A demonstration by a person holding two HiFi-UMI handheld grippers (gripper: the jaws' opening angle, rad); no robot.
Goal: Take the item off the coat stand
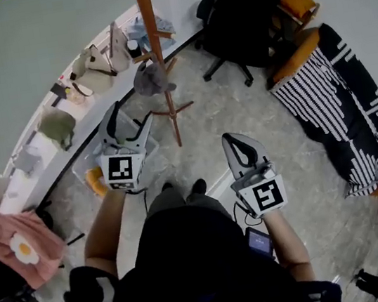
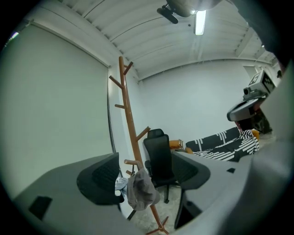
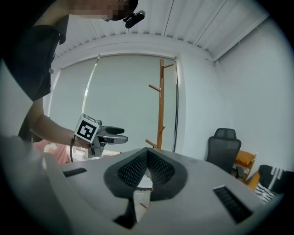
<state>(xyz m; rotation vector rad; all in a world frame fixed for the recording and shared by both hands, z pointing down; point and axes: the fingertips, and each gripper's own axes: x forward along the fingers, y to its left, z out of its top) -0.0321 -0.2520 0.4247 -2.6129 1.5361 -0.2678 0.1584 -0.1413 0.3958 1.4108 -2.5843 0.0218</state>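
1. Left hand-held gripper, head view: jaws apart, near the grey cap, which hangs on the coat stand; the right hand-held gripper is farther off.
2. Left gripper view: the cap shows between the spread jaws, untouched.
3. Right gripper view: jaws together, empty. The grasp and lift-off are not yet done.

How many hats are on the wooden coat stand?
1. A grey hat hangs on a low peg of the coat stand. The other pegs look bare. Something may hide behind it.
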